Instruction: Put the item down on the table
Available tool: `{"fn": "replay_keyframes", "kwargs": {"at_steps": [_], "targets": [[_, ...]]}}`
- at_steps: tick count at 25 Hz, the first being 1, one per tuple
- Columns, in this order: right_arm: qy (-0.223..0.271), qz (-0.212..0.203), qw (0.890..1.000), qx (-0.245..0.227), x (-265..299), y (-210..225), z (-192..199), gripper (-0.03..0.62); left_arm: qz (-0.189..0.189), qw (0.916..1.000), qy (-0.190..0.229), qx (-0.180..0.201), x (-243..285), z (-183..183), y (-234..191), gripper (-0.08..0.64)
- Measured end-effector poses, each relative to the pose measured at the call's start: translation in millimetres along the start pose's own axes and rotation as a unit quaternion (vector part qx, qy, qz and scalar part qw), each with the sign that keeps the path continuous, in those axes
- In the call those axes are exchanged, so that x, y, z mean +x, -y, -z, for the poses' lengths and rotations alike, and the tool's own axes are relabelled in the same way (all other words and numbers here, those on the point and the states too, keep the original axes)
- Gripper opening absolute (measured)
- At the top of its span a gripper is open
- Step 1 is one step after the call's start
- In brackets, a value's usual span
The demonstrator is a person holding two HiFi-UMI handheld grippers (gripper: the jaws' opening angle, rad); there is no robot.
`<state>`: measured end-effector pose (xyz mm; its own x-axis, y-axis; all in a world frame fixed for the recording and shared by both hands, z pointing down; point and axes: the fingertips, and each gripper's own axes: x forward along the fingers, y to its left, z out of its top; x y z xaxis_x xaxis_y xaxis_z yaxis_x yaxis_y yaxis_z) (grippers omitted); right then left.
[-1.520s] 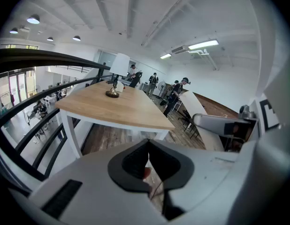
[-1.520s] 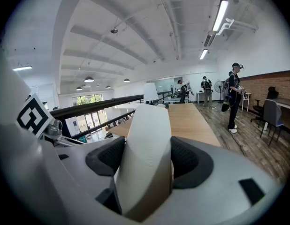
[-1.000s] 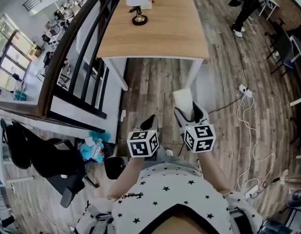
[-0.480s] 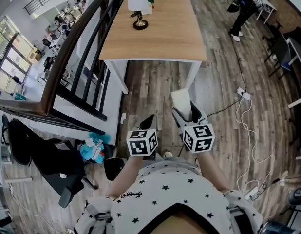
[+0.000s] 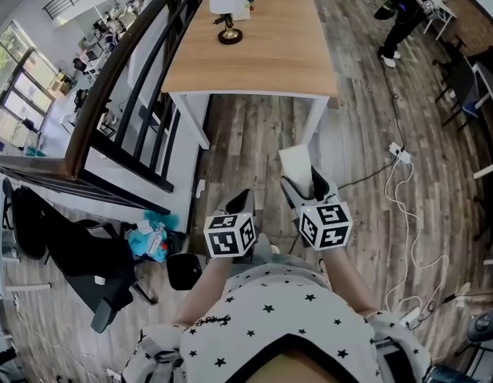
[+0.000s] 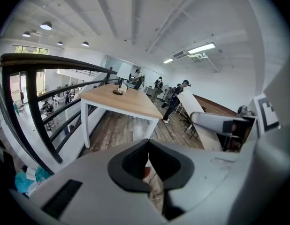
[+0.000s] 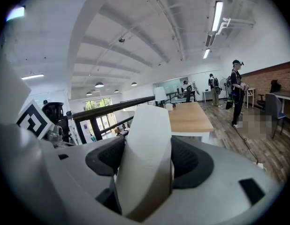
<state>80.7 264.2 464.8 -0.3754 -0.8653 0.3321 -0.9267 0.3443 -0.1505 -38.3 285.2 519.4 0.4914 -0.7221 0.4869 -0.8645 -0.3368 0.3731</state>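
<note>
My right gripper is shut on a white paper roll, held over the wood floor in front of the person. In the right gripper view the white paper roll stands upright, pinched between the two dark pads. My left gripper hangs beside it, shut, with nothing between its jaws; the left gripper view shows the left gripper with its pads pressed together. The wooden table with white legs stands ahead, apart from both grippers, and appears as the table and the table in the gripper views.
A table lamp with a white shade stands at the table's far end. A dark railing runs along the left. White cables and a power strip lie on the floor at right. A person stands far right. A black office chair is lower left.
Almost nothing differs: the left gripper has drifted slightly to the left, and the right gripper keeps the roll in the same place.
</note>
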Motion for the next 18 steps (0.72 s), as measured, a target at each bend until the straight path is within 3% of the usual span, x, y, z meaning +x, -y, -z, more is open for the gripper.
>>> {"fn": "replay_keyframes", "kwargs": {"at_steps": [10,18], "targets": [[-0.001,0.005,1.0,0.012,19.2,21.3,-7.8,0.302,0.0,0.9999,-0.01,-0.008,25.6,-6.6,-5.5,0.014],[0.002,0.012,1.0,0.017,78.3,53.8,-36.1,0.302,0.007,0.9999,-0.009,-0.011,83.7,-49.2,-26.6,0.014]]}}
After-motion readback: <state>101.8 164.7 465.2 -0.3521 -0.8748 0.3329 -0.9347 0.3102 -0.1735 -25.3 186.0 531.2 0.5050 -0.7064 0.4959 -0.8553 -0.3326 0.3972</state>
